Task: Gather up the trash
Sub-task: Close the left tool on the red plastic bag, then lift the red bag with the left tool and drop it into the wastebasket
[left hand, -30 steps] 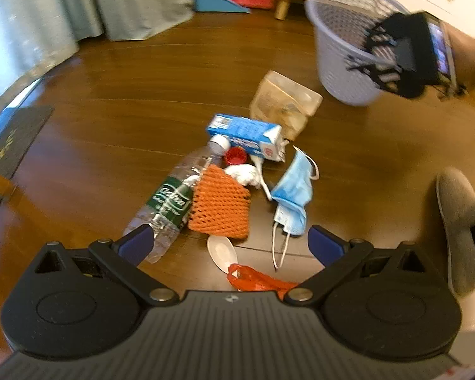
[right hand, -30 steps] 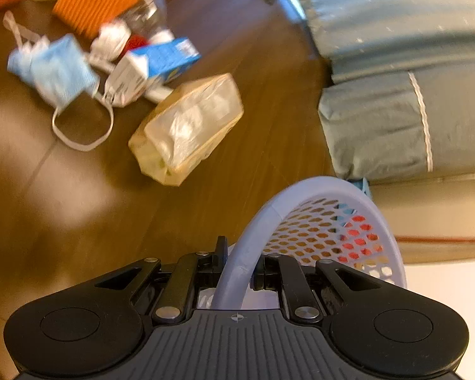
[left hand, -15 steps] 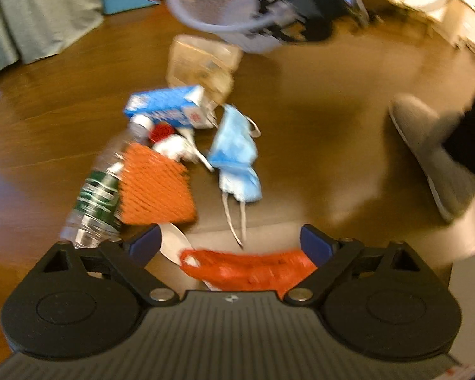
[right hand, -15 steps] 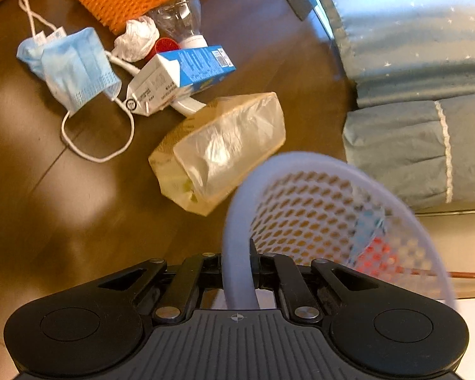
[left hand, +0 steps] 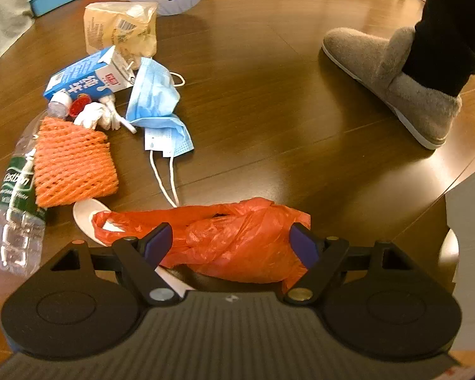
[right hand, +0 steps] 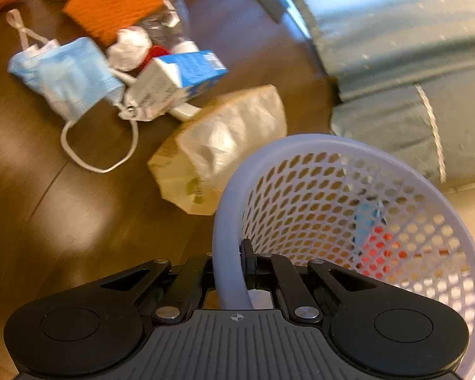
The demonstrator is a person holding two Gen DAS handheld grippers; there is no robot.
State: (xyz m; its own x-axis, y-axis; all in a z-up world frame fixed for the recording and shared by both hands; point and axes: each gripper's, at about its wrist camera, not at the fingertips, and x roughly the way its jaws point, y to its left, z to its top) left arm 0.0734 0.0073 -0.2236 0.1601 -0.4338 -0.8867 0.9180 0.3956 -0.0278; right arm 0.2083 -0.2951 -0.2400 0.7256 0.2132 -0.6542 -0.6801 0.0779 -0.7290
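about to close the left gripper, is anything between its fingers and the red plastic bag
Nothing visible blocks it. The red plastic bag already lies between the open left gripper fingers. A white plastic spoon is partly tucked under the bag's left end, near the left finger, and might get pinched along with it.

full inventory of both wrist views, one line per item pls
red plastic bag: 1, between the open left fingers
spoon: 1, white, partly under bag
foam net: 1, orange
bottle: 1, clear, green label
tissue: 1, white
face mask: 1, blue
milk carton: 1, blue-white
paper bag: 1, tan
basket: 1, lilac
slipper: 1, grey
left gripper: open
right gripper: clamps basket rim
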